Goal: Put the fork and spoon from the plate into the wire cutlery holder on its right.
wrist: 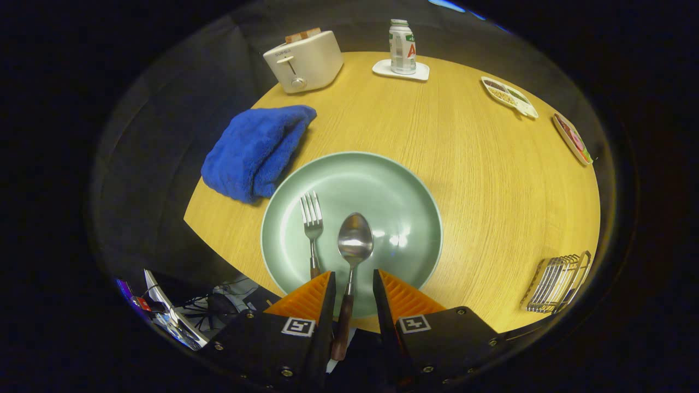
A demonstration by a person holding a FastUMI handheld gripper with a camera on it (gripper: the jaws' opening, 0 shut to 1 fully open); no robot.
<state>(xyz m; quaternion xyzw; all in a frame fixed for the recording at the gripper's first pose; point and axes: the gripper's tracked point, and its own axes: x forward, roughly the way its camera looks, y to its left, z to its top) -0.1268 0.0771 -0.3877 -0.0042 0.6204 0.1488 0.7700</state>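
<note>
A pale green plate (404, 191) lies on the round wooden table just ahead of my fingers. On it lie a metal fork (312, 218) and, to its right, a metal spoon (355, 240), both with dark wooden handles pointing toward me. My gripper (354, 281) is open, its orange fingers (308, 297) standing either side of the spoon's handle (343, 322) with a gap on each side. The fork's handle runs under the left finger. The wire cutlery holder (560, 284) stands at the table's right edge, well to the right of the plate.
A blue towel (254, 150) lies bunched left of the plate, touching its rim. Beyond are a white toaster (303, 60), a bottle (402, 46) on a white coaster, and two small dishes (510, 97) at the far right. Cables and gear (180, 314) lie below the table's near-left edge.
</note>
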